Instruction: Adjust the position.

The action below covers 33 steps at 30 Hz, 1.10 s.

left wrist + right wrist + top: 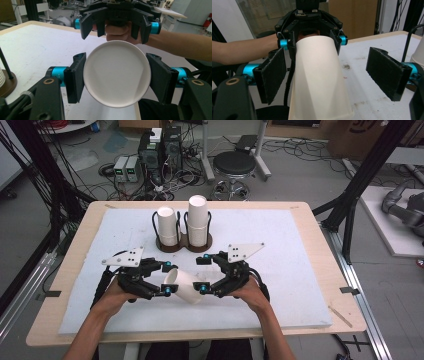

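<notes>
High view showed a white paper cup [182, 285] lying on its side between the two tools, near the front edge of the surface [280, 310], a little left of its middle. The left hand-held gripper [165, 279] had its jaws closed on the cup's narrow bottom end; in the left gripper view the round base of the cup [117, 73] sat squarely between the two black pads, both pressing its sides. The right hand-held gripper [204, 274] stood wide open around the cup's rim end, and in the right gripper view the cup [318, 80] ran between the spread jaws with a clear gap on each side, nearer the left pad than the right.

Toward the far edge of the surface stood a brown two-ring holder [183, 242] with a shorter stack of cups [167, 225] in its left ring and a taller stack [198, 220] in its right.

The step looked like passing the cup from one tool to the other, or steadying it for stacking. To do it well, the right tool should centre the cup between its pads first, then close gently and evenly, since thin paper walls would crush or go oval near the open rim. The left should let go only once the right's hold was firm.
</notes>
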{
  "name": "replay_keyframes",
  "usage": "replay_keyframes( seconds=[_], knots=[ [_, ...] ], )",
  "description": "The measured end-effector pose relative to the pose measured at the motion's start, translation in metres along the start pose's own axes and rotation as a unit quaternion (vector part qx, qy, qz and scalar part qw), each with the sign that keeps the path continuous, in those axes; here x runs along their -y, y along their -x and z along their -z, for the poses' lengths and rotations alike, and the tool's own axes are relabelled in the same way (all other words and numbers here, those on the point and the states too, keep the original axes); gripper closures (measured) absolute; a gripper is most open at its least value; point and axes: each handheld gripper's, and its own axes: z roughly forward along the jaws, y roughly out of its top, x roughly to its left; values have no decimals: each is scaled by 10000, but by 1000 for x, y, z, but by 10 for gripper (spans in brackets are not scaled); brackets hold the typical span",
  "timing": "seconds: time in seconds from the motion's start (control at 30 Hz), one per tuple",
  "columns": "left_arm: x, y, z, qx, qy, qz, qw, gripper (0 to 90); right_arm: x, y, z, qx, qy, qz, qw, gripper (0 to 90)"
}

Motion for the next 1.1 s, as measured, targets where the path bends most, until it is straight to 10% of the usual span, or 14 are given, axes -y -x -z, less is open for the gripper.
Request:
replay_keyframes(
  seconds=[1.1],
  knots=[
    [-14, 5, 7, 143, 416, -217, 9988, 361, 10, -3, -30, -435, -548, -16, 9975, 175]
  ],
)
